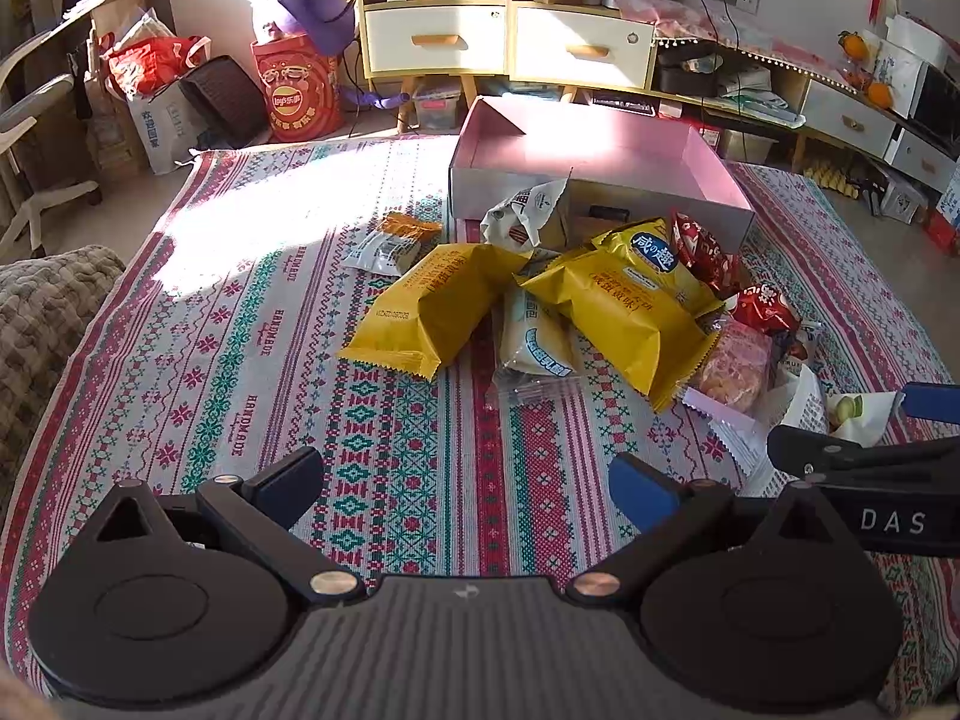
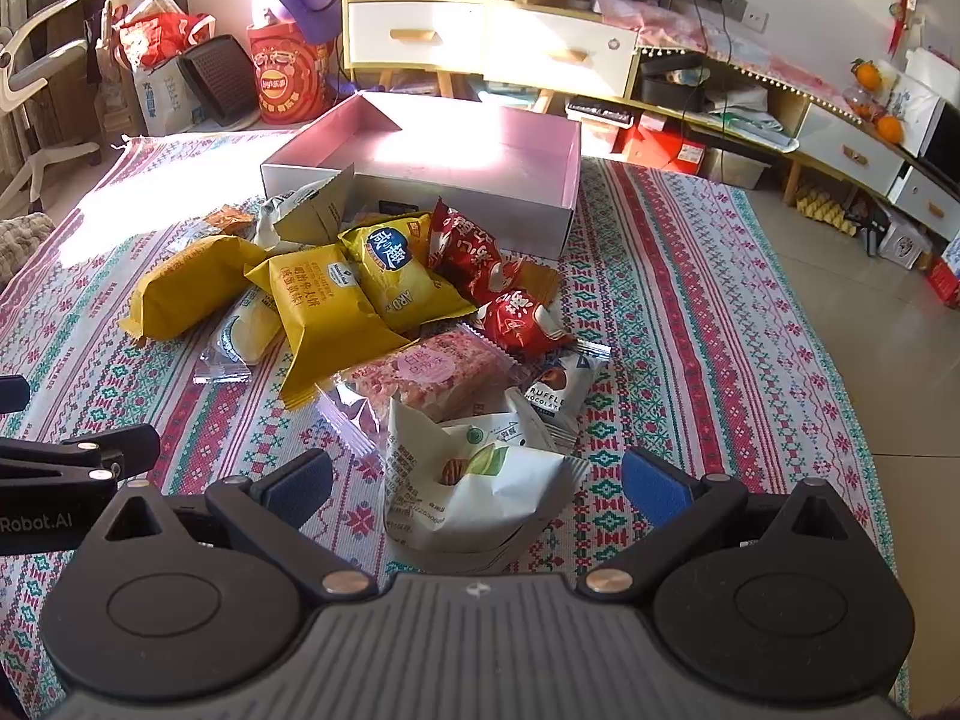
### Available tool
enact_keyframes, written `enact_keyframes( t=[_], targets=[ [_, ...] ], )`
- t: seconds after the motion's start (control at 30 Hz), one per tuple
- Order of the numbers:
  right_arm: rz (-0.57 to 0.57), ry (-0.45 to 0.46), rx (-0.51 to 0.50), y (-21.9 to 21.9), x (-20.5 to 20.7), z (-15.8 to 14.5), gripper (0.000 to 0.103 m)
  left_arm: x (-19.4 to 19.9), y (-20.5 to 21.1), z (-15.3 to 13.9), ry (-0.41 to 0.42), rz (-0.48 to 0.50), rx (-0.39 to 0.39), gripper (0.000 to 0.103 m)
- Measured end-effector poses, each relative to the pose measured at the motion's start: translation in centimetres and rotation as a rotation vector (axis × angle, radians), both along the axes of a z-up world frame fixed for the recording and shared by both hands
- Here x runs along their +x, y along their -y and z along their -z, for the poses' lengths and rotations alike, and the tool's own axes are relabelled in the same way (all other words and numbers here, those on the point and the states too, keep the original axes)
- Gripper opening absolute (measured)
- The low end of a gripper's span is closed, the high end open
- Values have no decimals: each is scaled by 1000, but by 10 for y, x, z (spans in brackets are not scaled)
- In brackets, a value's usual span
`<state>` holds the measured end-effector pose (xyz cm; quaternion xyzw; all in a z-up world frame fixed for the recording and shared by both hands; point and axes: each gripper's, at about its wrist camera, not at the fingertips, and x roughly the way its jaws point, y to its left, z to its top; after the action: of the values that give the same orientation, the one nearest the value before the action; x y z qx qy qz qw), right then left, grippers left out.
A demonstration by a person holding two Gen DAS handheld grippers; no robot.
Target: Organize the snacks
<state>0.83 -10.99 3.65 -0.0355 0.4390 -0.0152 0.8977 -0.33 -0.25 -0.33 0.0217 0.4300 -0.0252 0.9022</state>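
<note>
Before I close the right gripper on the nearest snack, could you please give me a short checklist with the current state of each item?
1. Right gripper open: ok, both pads spread wide.
2. White snack packet between its pads: ok, it sits centred, untouched.
3. Left gripper open and holding nothing: ok, only the tablecloth lies between its pads.
4. Pink box ready to receive: ok, open and bare inside.
5. Path to the box: not ok, the pile with the yellow packets lies between.
6. Packet free of its neighbours: cannot tell, its far edge meets the pink snack bar.
</note>
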Motion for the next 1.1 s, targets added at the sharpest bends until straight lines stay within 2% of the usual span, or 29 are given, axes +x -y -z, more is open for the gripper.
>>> enact_keyframes(
  t=[0.5, 0.77, 0.9, 1.1],
  targets=[
    [2, -1, -4, -1, 0, 2, 103, 1, -1, 2, 1, -3, 9, 103],
    [-2, -6, 4, 3, 2, -4, 103, 5, -5, 2, 4, -17, 51, 103],
    [-20, -13, 32, 7, 9, -11, 103, 14, -12, -4, -7, -14, 66, 103],
    [-108, -47, 120, 9, 26, -26, 102, 34, -16, -25, -22, 56, 73, 103]
  ],
)
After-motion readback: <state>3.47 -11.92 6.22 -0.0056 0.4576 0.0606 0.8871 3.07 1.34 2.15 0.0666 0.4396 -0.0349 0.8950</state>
